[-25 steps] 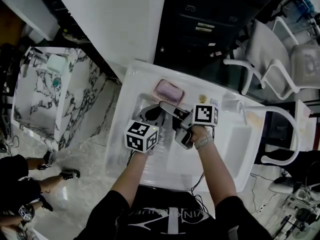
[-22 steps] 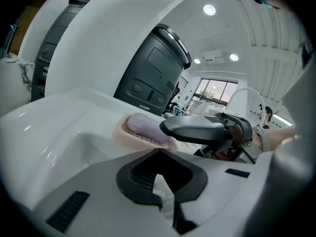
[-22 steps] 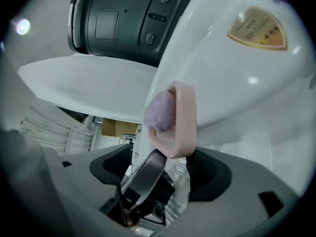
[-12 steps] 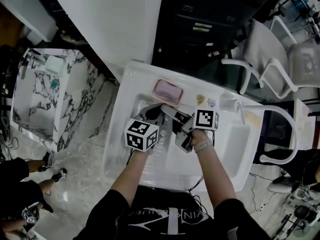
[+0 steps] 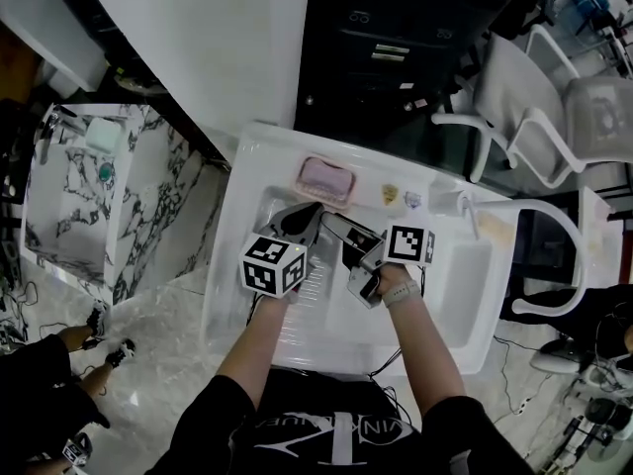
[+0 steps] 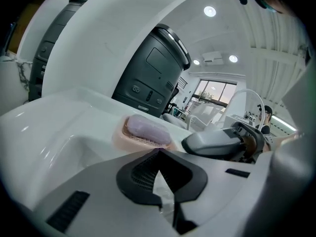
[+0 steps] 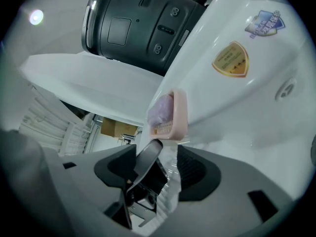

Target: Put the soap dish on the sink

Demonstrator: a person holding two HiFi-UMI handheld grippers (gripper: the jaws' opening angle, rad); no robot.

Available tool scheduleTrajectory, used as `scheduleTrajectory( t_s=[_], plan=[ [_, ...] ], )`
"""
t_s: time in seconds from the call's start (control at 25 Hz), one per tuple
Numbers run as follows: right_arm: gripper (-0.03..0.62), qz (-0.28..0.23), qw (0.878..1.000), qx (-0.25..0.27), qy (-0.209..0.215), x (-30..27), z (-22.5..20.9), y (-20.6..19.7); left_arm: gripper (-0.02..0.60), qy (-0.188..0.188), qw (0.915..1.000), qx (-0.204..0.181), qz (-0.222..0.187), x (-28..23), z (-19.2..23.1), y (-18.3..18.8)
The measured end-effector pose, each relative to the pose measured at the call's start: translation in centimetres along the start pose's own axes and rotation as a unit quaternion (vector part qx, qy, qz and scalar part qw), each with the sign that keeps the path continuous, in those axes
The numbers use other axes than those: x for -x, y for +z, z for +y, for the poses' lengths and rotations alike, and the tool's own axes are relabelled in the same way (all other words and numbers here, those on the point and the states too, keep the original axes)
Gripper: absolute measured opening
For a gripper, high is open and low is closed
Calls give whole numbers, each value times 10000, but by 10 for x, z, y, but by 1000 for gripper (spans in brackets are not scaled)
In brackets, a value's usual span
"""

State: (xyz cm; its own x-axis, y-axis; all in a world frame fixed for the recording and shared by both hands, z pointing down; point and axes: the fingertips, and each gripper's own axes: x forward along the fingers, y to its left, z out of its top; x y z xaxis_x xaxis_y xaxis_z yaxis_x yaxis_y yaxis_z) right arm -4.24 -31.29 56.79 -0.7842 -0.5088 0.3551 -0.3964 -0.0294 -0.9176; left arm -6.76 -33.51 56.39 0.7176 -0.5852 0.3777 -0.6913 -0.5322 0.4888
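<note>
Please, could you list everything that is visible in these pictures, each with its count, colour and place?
sink: 1, white, centre
dish: 1, pink, on the sink's back rim
soap: 1, purple, in the dish
stickers: 2, gold and blue, back rim beside the dish
machine: 1, dark grey, behind the sink
counter: 1, white marble with black veins, left
chairs: at least 2, white, back right
arms: 2, black sleeves, bottom
left gripper: 1, grey, over the basin, shut, empty
right gripper: 1, grey, over the basin, jaws apart, just closing slightly, gripping nothing; the left gripper's tip shows between them
</note>
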Motion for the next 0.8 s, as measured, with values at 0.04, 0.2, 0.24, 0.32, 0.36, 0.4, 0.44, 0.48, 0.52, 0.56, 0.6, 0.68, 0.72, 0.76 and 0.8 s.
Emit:
scheduleTrajectory(
  t_s=[0.04, 0.2, 0.24, 0.32, 0.36, 0.4, 0.44, 0.48, 0.52, 0.56, 0.6, 0.68, 0.72, 0.76, 0.8],
  plan=[
    [244, -16, 9999, 109, -26, 1, -1, 0, 14, 21, 10000, 7, -16, 1, 1, 1],
    [119, -29, 9983, 519, -261, 7, -5, -1, 14, 105, 9999, 8, -67, 4, 6, 4],
    [93, -37, 9974, 644, -318, 8, -5, -1, 14, 116, 9999, -1, -65, 5, 6, 4],
    [70, -57, 9947, 928, -431, 11, -4, 0, 14, 132, 9999, -21, -53, 7, 6, 5],
    [60, -60, 9929, 1083, -479, 13, -4, 0, 14, 136, 9999, -35, -51, 8, 5, 6],
    [58, -61, 9908, 1247, -524, 15, -3, 1, 14, 138, 9999, -56, -57, 8, 4, 7],
    [54, -66, 9880, 1430, -580, 16, -2, 1, 14, 137, 9998, -85, -67, 9, 2, 8],
    [50, -82, 9844, 1631, -661, 19, -2, 2, 14, 134, 9998, -120, -79, 10, 1, 9],
    [48, -114, 9802, 1831, -742, 21, -1, 3, 14, 129, 9998, -154, -90, 10, 0, 10],
    [46, -168, 9763, 2007, -790, 23, 0, 4, 14, 125, 9997, -183, -100, 12, -2, 11],
    [43, -242, 9727, 2161, -815, 25, 3, 6, 14, 123, 9996, -206, -112, 13, -3, 12],
    [38, -411, 9659, 2409, -853, 31, 7, 10, 14, 130, 9995, -257, -139, 16, -6, 14],
    [37, -487, 9634, 2492, -854, 34, 10, 12, 14, 139, 9994, -286, -154, 18, -7, 15],
    [37, -550, 9619, 2544, -842, 37, 12, 14, 14, 150, 9992, -313, -172, 20, -8, 16],
    [36, -601, 9608, 2576, -828, 40, 14, 15, 14, 160, 9991, -334, -196, 22, -10, 17]
  ],
)
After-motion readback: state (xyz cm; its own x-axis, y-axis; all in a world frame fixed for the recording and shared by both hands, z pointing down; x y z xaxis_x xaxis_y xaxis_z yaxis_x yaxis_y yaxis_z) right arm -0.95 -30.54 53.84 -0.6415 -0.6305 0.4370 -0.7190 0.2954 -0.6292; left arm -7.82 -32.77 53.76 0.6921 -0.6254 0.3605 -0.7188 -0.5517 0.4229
